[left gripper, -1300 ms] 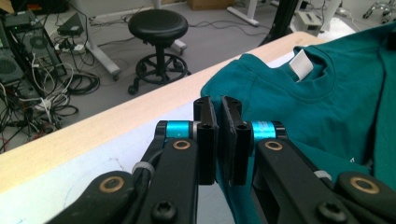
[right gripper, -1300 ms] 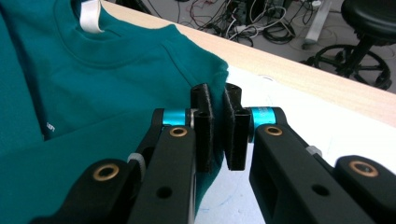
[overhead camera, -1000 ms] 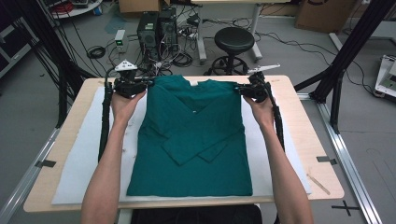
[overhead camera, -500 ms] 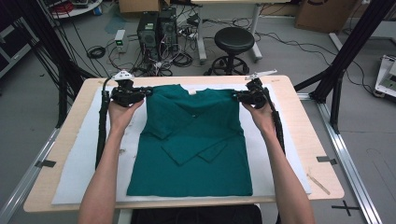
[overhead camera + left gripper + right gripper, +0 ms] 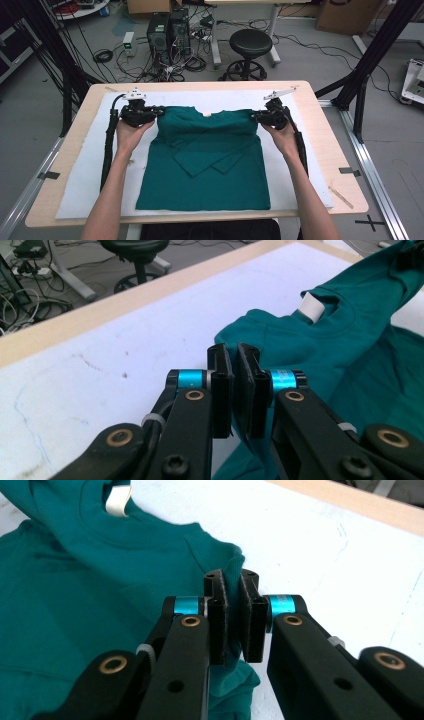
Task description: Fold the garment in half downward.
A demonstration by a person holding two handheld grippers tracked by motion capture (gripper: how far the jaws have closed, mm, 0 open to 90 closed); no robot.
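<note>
Two grippers pinch a teal T-shirt (image 5: 205, 165) at its far corners, one at each shoulder. The left gripper (image 5: 156, 112) has its jaws closed narrow on a fold of cloth at the shirt's left shoulder; in the left gripper view the left gripper (image 5: 234, 360) shows teal fabric squeezed between its two black pads, with the rest of the garment spreading away to the right of the jaws and its neckline and white label (image 5: 313, 308) beyond them. The right gripper (image 5: 256, 118) is likewise clamped on the opposite shoulder; in the right gripper view the right gripper (image 5: 231, 590) has a bunched ridge of cloth caught between the pads, and the shirt lies off to the left of the jaws, collar and label toward the top left. From above, the shirt lies on a white mat (image 5: 85, 170) that covers the wooden table (image 5: 340, 150), its neck toward the far edge and its hem toward the person. The top edge runs stretched between the two grippers. Both sleeves are folded inward over the chest, their ends crossing in a shallow V near the middle. The lower part lies flat on the mat, near the table's near edge. The person's forearms run along either side of the shirt.
</note>
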